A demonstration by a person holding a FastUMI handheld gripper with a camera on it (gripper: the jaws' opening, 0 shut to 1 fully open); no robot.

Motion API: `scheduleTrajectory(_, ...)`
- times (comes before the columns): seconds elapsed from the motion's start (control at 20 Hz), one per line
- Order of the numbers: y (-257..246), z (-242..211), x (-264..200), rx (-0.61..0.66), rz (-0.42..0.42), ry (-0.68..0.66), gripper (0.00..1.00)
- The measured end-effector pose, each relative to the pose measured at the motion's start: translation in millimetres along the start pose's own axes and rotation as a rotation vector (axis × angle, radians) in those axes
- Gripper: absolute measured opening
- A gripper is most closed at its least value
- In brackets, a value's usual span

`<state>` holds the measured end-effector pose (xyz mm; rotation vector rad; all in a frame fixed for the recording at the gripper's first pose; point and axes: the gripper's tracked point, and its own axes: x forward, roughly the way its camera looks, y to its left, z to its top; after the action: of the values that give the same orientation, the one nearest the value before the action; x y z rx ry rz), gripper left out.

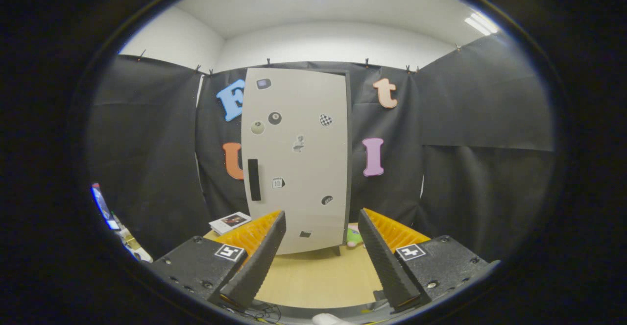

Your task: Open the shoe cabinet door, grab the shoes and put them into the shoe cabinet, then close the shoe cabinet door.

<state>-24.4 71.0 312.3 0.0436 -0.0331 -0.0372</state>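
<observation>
A tall pale grey shoe cabinet (296,163) stands upright on the wooden table (318,276), beyond my fingers. Its door is shut and carries several small stickers. A black vertical handle (253,179) sits near the door's left edge. My gripper (321,256) is open, fingers spread wide with nothing between them, some way back from the cabinet and pointing at its lower part. A small pink and green object (353,237) peeks out from behind the cabinet's lower right corner, just inside the right finger; I cannot tell what it is.
A white booklet or card (230,221) lies on the table left of the cabinet, beyond the left finger. Black cloth walls close in the booth behind and on both sides. Bare wood lies between my fingers and the cabinet.
</observation>
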Motion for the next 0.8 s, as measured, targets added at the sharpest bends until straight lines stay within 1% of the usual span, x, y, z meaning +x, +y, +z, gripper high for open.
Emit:
scheduleTrajectory(0.15, 1.0, 4.3, 0.4, -0.004, 0.006, -0.007, 0.98)
scheduleTrajectory(0.4, 7.2, -0.9, 2.0, -0.009, 0.021, 0.006, 0.97)
scheduleTrajectory(0.8, 7.4, 5.3, 0.9, 0.002, 0.011, -0.006, 0.98)
